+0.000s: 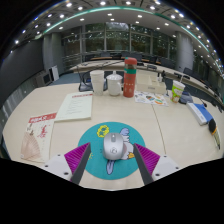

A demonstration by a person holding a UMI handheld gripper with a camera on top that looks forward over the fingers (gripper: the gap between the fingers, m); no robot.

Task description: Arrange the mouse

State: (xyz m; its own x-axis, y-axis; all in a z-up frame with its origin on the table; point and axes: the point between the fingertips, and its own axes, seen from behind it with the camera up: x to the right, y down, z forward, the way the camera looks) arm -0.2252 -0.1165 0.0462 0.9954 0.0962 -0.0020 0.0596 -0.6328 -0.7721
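Grey computer mouse [113,148] sat on round teal mouse pad [96,135], dead centre between the fingers; long axis ran along them, pointing away; gripper [111,158] spread apart, gap showing either side of the mouse; straight closing looked enough.

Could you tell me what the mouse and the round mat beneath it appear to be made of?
The mouse, standing between the open gripper fingers, looks like smooth silver-grey plastic, with a soft sheen on its back. The round teal mat seems a thin, matte, printed sheet, probably fabric-topped rubber, though the material is uncertain.
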